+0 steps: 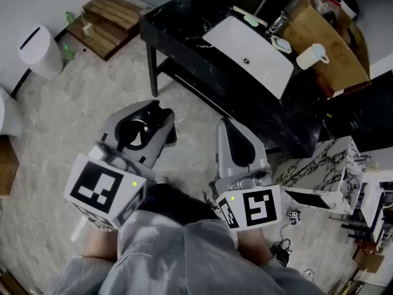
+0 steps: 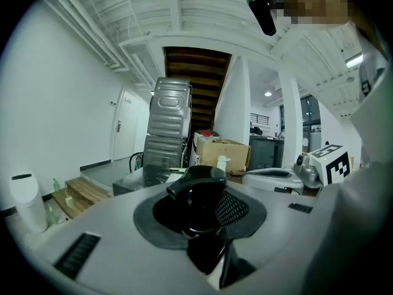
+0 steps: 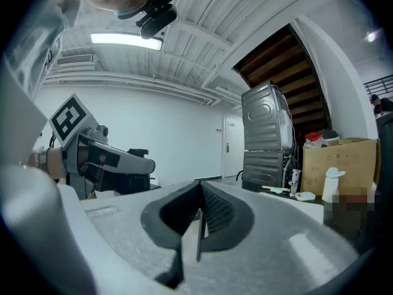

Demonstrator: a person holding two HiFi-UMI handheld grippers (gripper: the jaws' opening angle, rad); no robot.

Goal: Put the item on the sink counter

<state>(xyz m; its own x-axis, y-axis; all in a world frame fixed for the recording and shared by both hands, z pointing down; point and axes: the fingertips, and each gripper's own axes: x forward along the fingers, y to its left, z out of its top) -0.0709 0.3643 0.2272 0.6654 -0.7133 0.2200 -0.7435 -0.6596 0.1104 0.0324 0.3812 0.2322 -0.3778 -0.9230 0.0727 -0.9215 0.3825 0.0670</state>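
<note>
Item: black item [image 2: 198, 195], glossy and rounded with a curved lip on top. It's sitting right in the left gripper's mouth, out over the floor and well apart from the counter. What exactly it is, I can't tell.
Left gripper: left gripper [image 1: 147, 125] is clamped on the black item at a middling width, the mesh pad snug against the item's side, nose dipping a little toward the floor.
Right gripper: right gripper [image 1: 233, 137] sits just beside the left one, held level. Its jaws are pressed flat together and there's nothing between them.
Sink counter: sink counter [image 1: 184, 35], black marbled top on dark legs, is ahead of both grippers, with a white basin [image 1: 249, 54] sunk into it.
On the counter: a white bottle [image 1: 312, 55] past the basin's far end, next to a cardboard box [image 1: 328, 51].
Floor: pale stone-pattern floor [image 1: 73, 115] under both grippers.
Further out: a white bin [image 1: 40, 53] off to the left by the wall, wooden steps [image 1: 107, 18] just beyond it.
</note>
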